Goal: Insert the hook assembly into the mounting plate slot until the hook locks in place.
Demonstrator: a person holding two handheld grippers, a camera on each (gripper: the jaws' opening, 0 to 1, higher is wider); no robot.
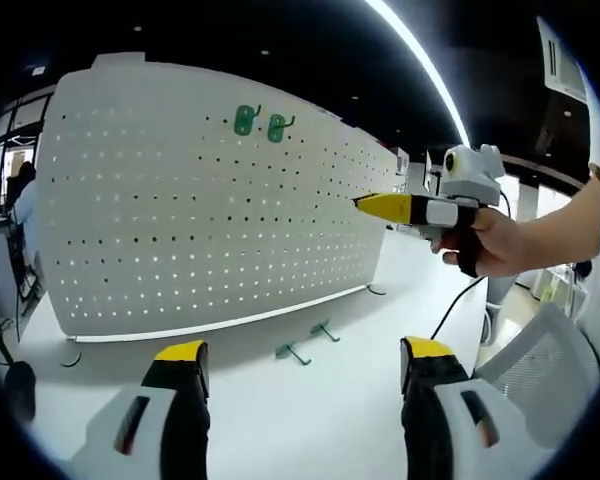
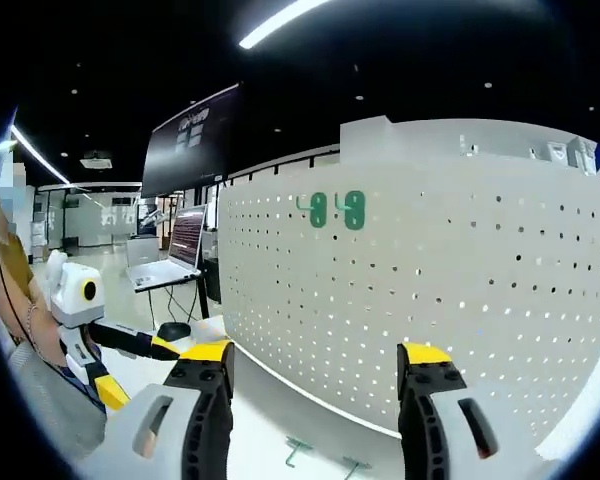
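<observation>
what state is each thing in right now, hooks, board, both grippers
left gripper: open, holding nothing
right gripper: open, holding nothing
pegboard: standing upright on the table
two mounted hooks: hung side by side near the board's top
two loose hooks: lying on the table in front of the board
laptop: open

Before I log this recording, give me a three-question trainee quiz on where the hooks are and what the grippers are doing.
1. How many green hooks hang on the white perforated pegboard?
2. True or false: the left gripper is shut on a hook.
3. Where do the loose green hooks lie: A) on the white tabletop in front of the board, B) on the laptop, C) in the right gripper?

Key: 1. Two: one mounted hook and its neighbour. 2. False; its jaws stand open and empty. 3. A: one loose hook and another.
</observation>
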